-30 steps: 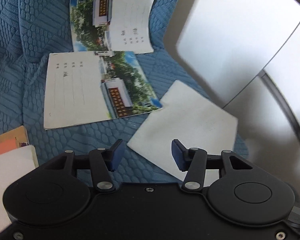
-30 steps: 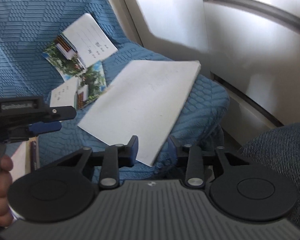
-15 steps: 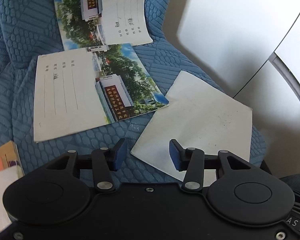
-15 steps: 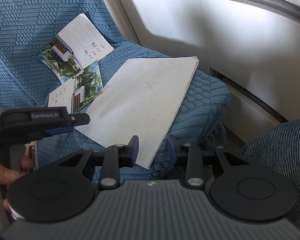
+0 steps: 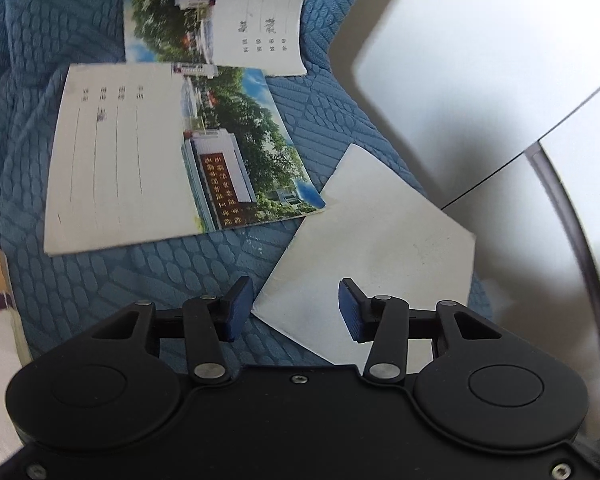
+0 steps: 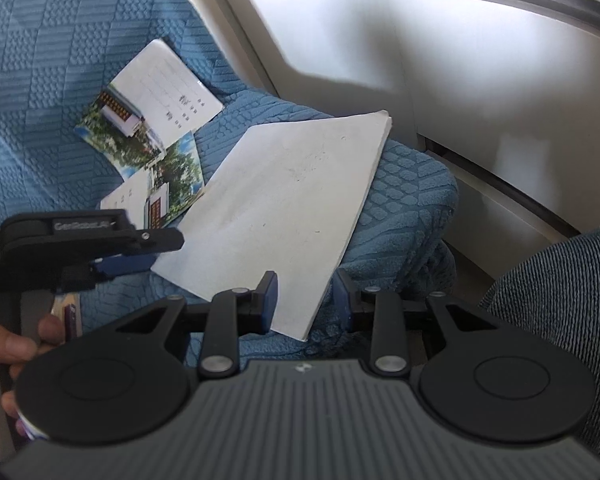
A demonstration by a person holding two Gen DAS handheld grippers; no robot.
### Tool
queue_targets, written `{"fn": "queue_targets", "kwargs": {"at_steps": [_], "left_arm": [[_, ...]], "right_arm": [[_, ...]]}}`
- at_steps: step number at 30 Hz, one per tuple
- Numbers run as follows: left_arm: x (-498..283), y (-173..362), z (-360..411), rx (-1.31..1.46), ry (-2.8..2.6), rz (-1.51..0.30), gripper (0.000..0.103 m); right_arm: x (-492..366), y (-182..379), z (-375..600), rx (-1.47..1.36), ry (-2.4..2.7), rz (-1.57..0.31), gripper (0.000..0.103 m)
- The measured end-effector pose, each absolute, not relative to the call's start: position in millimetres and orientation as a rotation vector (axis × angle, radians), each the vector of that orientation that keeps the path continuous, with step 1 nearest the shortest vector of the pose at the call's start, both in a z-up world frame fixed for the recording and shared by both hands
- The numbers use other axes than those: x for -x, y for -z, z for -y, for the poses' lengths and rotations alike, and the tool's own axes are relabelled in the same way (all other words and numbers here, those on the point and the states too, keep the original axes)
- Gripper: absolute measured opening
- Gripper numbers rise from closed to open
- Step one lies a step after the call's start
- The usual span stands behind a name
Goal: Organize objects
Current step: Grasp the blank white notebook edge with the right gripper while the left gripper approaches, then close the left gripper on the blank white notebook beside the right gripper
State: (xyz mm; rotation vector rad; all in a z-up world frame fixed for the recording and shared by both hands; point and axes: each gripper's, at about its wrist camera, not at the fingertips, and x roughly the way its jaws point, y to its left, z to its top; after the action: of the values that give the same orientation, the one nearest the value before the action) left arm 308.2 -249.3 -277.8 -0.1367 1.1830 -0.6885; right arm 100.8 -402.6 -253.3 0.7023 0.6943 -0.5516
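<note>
Right wrist view puts your right gripper (image 6: 305, 300) nearest, its jaws parted around the near corner of the white booklet (image 6: 284, 208), with a gap showing on both sides, so it is released and not yet gripping. To your left, your left gripper (image 6: 140, 258) reaches in from the side at the booklet's left corner; in the left wrist view that left gripper (image 5: 296, 309) has just been narrowing, the white booklet (image 5: 376, 248) corner lies in the gap between its blue pads (image 5: 236, 308), and no pad presses on it, so it too is released. To do this pick-up well, I judge you should slide one pad under the edge where the booklet overhangs the blue quilted cover (image 6: 412, 200), close squarely on the spine rather than on loose pages, and lift gently so it does not fan open or drag the cloth. Farther out, count two picture cards: the nearer picture card (image 5: 172, 156) lies flat just beyond the booklet, its corner touching or nearly touching the booklet's edge, and the farther picture card (image 5: 220, 16) sits behind it, overlapping its top edge. So: one booklet, two cards, two grippers.
</note>
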Motion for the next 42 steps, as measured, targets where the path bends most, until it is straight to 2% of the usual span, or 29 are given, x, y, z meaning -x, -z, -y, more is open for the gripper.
{"fn": "queue_targets", "kwargs": {"at_steps": [8, 16, 25, 28, 29, 30, 32, 33, 36, 40, 42], "left_arm": [[-299, 283, 237, 0.265, 0.725, -1.246, 0.04], [-281, 284, 233, 0.364, 0.754, -1.286, 0.037], [-263, 276, 241, 0.346, 0.809, -1.315, 0.035], [-260, 277, 237, 0.35, 0.799, -1.323, 0.036], [-260, 278, 235, 0.357, 0.793, -1.328, 0.036], [-261, 278, 232, 0.361, 0.781, -1.329, 0.037], [-261, 277, 227, 0.367, 0.741, -1.309, 0.038], [-262, 276, 222, 0.384, 0.725, -1.304, 0.043], [-267, 276, 208, 0.49, 0.708, -1.31, 0.048], [-266, 277, 190, 0.657, 0.705, -1.326, 0.065], [-265, 280, 184, 0.737, 0.704, -1.34, 0.069]], "right_arm": [[-84, 250, 421, -0.797, 0.564, -0.652, 0.039], [-53, 274, 444, -1.047, 0.56, -0.632, 0.04], [-35, 300, 459, -1.275, 0.509, -0.576, 0.039], [-33, 300, 461, -1.295, 0.504, -0.529, 0.031], [-34, 299, 461, -1.291, 0.508, -0.522, 0.024], [-34, 299, 461, -1.288, 0.511, -0.519, 0.015], [-35, 298, 461, -1.283, 0.509, -0.512, 0.009], [-35, 296, 461, -1.28, 0.5, -0.502, 0.006], [-33, 291, 461, -1.281, 0.48, -0.467, 0.004], [-32, 282, 457, -1.295, 0.458, -0.458, 0.004], [-35, 274, 454, -1.273, 0.45, -0.464, 0.004]]}}
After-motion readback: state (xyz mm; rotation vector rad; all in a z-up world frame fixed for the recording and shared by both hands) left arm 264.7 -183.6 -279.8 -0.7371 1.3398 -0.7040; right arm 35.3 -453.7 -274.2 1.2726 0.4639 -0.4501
